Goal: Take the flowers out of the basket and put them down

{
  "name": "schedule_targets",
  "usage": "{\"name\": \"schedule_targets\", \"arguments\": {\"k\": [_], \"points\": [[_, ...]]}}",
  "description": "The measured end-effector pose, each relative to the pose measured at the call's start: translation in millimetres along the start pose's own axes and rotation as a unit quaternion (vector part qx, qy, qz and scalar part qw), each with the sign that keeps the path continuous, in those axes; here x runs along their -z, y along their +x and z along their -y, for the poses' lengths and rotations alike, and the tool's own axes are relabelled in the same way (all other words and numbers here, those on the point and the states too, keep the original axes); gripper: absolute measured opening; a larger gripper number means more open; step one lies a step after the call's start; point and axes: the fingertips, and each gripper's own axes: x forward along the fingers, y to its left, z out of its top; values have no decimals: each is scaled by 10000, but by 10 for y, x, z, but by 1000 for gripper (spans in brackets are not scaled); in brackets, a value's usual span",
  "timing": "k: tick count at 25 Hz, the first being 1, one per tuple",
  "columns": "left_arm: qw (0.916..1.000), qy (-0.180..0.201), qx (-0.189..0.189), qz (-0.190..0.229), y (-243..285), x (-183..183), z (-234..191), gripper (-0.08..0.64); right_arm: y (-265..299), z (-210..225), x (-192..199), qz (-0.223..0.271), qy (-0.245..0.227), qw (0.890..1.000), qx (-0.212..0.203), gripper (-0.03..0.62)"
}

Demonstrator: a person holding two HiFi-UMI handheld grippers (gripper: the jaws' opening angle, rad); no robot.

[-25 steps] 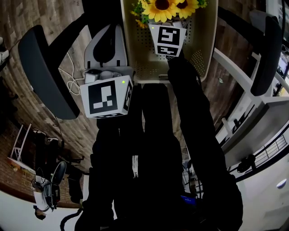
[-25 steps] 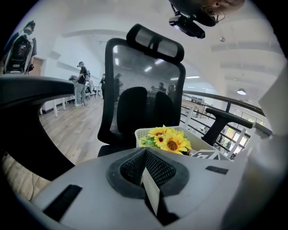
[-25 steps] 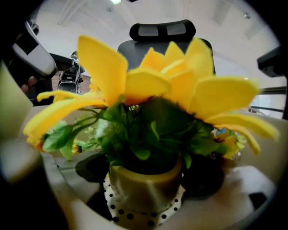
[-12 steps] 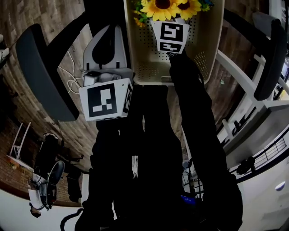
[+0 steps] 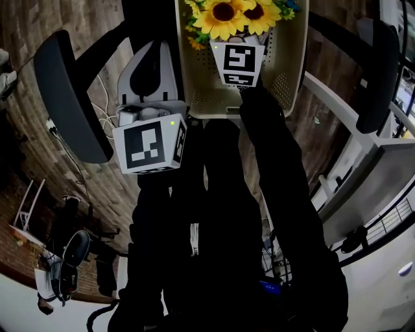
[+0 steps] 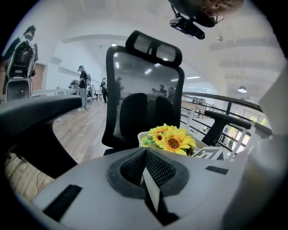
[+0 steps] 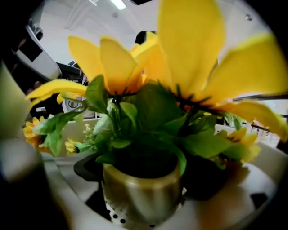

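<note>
A bunch of yellow sunflowers (image 5: 233, 13) stands in a cream perforated basket (image 5: 295, 65) at the top of the head view. My right gripper (image 5: 238, 35) reaches into the basket under the blooms, with its marker cube just behind. Seen from the right gripper view, the olive pot (image 7: 143, 179) and its green leaves sit between the jaws of the right gripper (image 7: 144, 204). Those jaws have just been opening and stand wide beside the pot. My left gripper (image 5: 154, 48) hangs left of the basket, jaws together and holding nothing. Over its closed jaws (image 6: 146, 155) the flowers (image 6: 173, 140) show ahead.
Black chair armrests flank the scene at left (image 5: 68, 97) and right (image 5: 379, 65). A black mesh office chair (image 6: 144, 90) stands behind the basket. White rails and a ledge (image 5: 363, 168) run along the right. The floor is wood, and people stand far off.
The sunflowers show a little lower and fuller in the head view, and the right gripper's cube sits slightly further left. The left gripper has kept its place.
</note>
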Motion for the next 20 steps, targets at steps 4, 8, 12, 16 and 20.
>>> {"name": "schedule_targets", "arguments": {"k": [4,8,12,16,20], "points": [[9999,60,-6,88,-113,-145,39,2,-189,43,-262,235,-22,9997,94,515],[9998,114,-65,168,-294,-337,117,2,-486,134,-675,586,8,9981,185,515],[9991,196,-100,371,-574,-644,290,1,-957,307,-1230,1008,91,9943,343,515],[9985,204,-131,482,-819,-988,286,1,-1320,344,-1841,1338,156,9897,489,515],[9974,217,-58,679,-1166,-1500,488,2,-1903,515,-2506,1535,284,9855,663,515]]}}
